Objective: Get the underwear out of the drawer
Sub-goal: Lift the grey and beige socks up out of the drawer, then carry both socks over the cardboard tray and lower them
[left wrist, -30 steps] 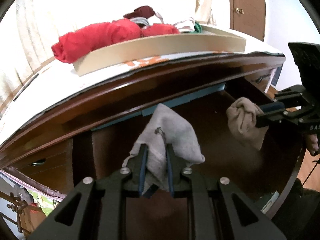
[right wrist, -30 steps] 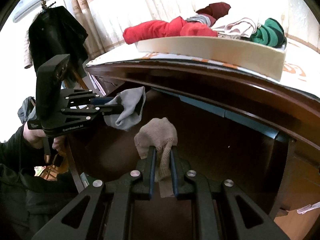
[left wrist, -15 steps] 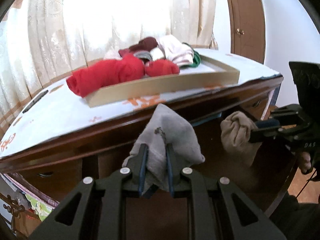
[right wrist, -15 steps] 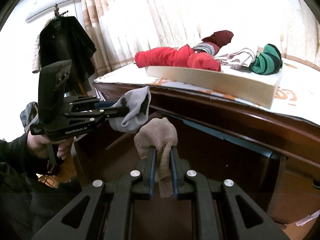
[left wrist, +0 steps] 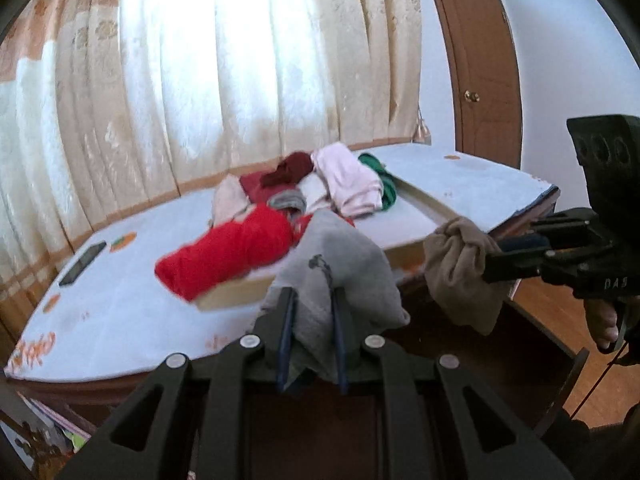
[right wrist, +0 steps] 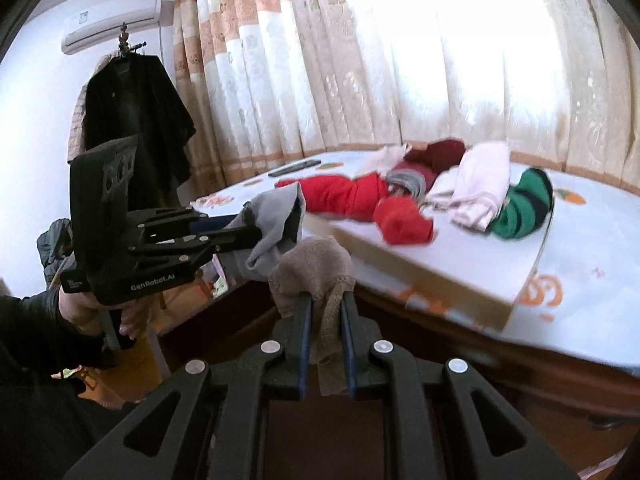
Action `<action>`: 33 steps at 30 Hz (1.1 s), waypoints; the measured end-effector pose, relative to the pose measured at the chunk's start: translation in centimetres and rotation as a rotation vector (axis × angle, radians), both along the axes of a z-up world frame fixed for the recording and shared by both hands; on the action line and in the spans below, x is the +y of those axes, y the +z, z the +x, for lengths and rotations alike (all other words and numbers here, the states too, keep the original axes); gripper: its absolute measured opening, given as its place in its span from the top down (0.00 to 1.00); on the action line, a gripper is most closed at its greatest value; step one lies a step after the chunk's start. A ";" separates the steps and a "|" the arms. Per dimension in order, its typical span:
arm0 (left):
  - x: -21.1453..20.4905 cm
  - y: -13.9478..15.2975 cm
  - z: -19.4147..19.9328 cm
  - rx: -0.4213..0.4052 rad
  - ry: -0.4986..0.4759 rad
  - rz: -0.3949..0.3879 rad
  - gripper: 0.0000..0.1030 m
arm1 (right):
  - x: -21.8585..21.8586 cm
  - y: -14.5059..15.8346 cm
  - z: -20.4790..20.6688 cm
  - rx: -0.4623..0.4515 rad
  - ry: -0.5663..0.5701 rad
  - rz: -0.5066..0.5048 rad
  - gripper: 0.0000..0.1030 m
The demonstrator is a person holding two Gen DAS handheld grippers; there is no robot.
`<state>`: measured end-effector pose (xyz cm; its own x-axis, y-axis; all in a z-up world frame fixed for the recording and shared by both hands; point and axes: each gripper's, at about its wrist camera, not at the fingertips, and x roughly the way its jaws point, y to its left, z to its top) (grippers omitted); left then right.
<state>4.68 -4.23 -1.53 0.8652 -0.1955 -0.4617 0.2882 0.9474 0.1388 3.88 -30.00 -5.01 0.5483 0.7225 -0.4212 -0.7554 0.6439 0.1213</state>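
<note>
My left claw (left wrist: 313, 322) is clamped on a grey garment (left wrist: 336, 276), pinched only at a bunched fold, with most of the cloth puffing out above and beside the fingers. It hangs clear of the open drawer (left wrist: 520, 356), in front of the dresser top (left wrist: 120, 304). With so little fabric gripped, I judge a quick swing could pull it free and drop it back into the drawer.

Ahead on the dresser top lies a shallow tray (left wrist: 416, 208) piled with a red garment (left wrist: 228, 252), a pink one (left wrist: 352, 180) and a green one (left wrist: 384, 184). The red roll hangs over the tray's near edge; if my load brushes it, it could be dragged off. A phone (left wrist: 82, 264) lies far left, well apart.

My right claw (right wrist: 325, 326) is closed tight on a beige piece of underwear (right wrist: 316, 260), a tail hanging down between the fingers. That tail could catch on the dresser's front edge. The two claws are close together, so the cloths could tangle as I move them.
</note>
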 end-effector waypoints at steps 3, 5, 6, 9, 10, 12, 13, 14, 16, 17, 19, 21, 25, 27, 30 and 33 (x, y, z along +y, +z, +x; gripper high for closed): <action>-0.4 0.9 0.8 -0.013 -0.010 -0.001 0.85 | -0.3 1.2 0.6 -0.013 -0.014 0.008 0.85; -0.6 1.4 1.4 -0.018 -0.015 -0.002 0.85 | -0.4 1.8 1.1 -0.022 -0.021 0.010 0.85; -0.7 1.7 1.7 -0.022 -0.017 -0.002 0.85 | -0.5 2.1 1.3 -0.027 -0.025 0.011 0.85; -1.1 2.5 2.7 -0.028 -0.021 0.000 0.85 | -0.7 2.9 1.8 -0.033 -0.035 0.013 0.85; -1.2 2.6 3.0 -0.029 -0.024 0.002 0.85 | -0.8 3.2 2.0 -0.038 -0.042 0.012 0.85; -1.5 3.1 3.5 -0.036 -0.025 0.010 0.85 | -0.9 3.6 2.3 -0.043 -0.047 0.011 0.85; -1.8 3.3 3.7 -0.039 -0.028 0.015 0.85 | -1.0 3.8 2.5 -0.045 -0.051 0.010 0.85; -1.9 3.5 3.9 -0.040 -0.030 0.018 0.85 | -1.0 3.9 2.7 -0.048 -0.058 0.007 0.85; -2.2 3.9 4.5 -0.045 -0.031 0.029 0.85 | -1.2 4.2 3.1 -0.045 -0.073 0.005 0.85; -2.3 3.9 4.8 -0.045 -0.032 0.035 0.85 | -1.3 4.3 3.4 -0.043 -0.080 0.006 0.85; -2.6 4.1 5.6 -0.047 -0.029 0.043 0.85 | -1.5 4.5 4.0 -0.041 -0.099 0.006 0.85; -2.7 4.3 6.4 -0.039 -0.030 0.039 0.85 | -1.7 4.7 4.7 -0.036 -0.116 0.009 0.85; -3.2 4.6 7.7 -0.037 -0.025 0.047 0.85 | -2.1 5.2 6.1 -0.024 -0.145 0.014 0.85; -3.3 4.7 8.3 -0.027 -0.027 0.042 0.85 | -2.1 5.4 6.7 -0.015 -0.158 0.012 0.85; -3.8 4.8 9.3 -0.020 -0.028 0.051 0.85 | -2.1 5.6 7.6 -0.014 -0.174 0.001 0.85; -4.1 4.8 10.1 -0.007 -0.033 0.052 0.85 | -2.2 5.8 8.4 -0.010 -0.190 -0.005 0.85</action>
